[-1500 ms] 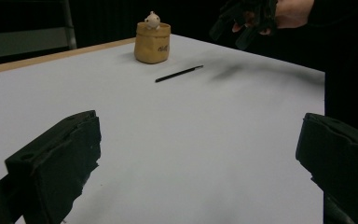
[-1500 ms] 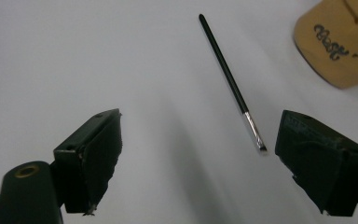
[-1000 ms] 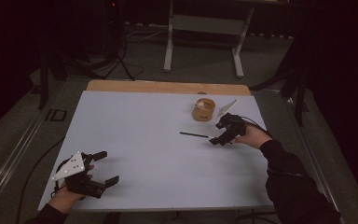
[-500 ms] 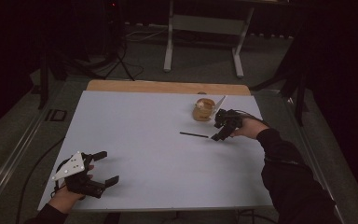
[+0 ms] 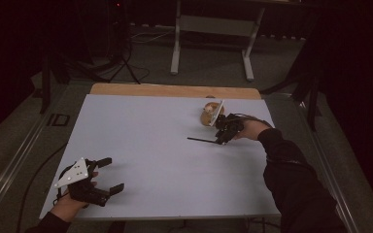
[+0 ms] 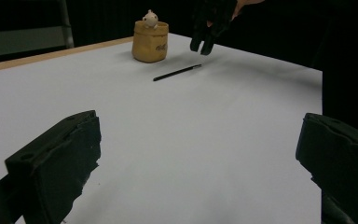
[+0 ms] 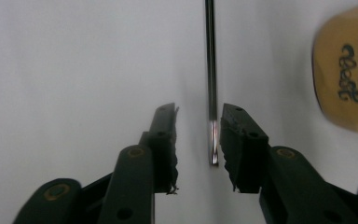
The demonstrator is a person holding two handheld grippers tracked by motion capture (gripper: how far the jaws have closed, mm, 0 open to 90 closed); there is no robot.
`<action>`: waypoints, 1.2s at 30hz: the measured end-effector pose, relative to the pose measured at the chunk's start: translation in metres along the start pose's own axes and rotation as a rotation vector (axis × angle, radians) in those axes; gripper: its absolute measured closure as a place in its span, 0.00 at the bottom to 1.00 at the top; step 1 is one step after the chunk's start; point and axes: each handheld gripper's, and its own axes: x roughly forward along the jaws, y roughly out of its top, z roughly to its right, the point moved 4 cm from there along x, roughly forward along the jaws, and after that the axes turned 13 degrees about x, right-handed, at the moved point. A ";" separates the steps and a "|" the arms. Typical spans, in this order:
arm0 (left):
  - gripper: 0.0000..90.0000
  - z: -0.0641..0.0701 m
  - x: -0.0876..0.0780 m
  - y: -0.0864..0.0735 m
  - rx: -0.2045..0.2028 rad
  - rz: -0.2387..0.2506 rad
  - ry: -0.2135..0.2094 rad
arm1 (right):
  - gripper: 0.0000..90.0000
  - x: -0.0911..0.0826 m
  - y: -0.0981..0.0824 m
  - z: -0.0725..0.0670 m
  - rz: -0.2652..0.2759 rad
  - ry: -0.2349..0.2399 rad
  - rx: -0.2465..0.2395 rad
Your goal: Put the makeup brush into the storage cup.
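A thin black pen (image 5: 201, 140) lies on the white table (image 5: 150, 145), just in front of a tan cup (image 5: 209, 115) with a small white figure in it. My right gripper (image 5: 222, 139) points down over the pen's right end. In the right gripper view the pen (image 7: 210, 70) has its end between the jaws of my right gripper (image 7: 198, 114), close to the right pad, with a gap on the left. Those jaws have just been closing. My left gripper (image 5: 114, 174) rests wide open near the front left corner, with nothing between the jaws of the gripper (image 6: 199, 126).
The tan cup (image 7: 349, 84) stands close to the right of the pen's end. A wooden strip (image 5: 175, 90) runs along the table's far edge. Beyond it stands a metal frame (image 5: 213, 24) on the dark floor. The person's right sleeve (image 5: 296, 189) crosses the table's front right corner.
My right gripper has shifted a little left onto the pen's end and its jaws have narrowed. The left gripper, the pen and the cup have stayed put.
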 end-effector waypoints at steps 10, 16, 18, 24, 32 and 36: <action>0.00 0.000 0.000 0.000 0.001 0.001 -0.002 | 0.79 0.015 0.006 0.004 -0.002 -0.019 -0.041; 0.00 0.000 0.000 0.000 0.002 -0.001 -0.002 | 0.81 0.024 0.009 0.004 -0.006 -0.013 -0.061; 0.00 0.000 0.000 0.000 0.002 0.000 -0.002 | 0.82 0.026 0.010 0.004 -0.008 -0.008 -0.061; 0.00 0.000 0.000 0.000 0.001 -0.001 -0.004 | 0.84 0.030 0.016 0.004 -0.006 -0.010 -0.069; 0.00 0.000 0.000 0.000 0.002 0.001 -0.004 | 0.86 0.035 0.011 0.008 -0.039 -0.025 -0.068; 0.00 0.000 0.001 -0.001 0.001 -0.003 -0.002 | 0.87 0.037 0.009 0.009 -0.054 -0.025 -0.074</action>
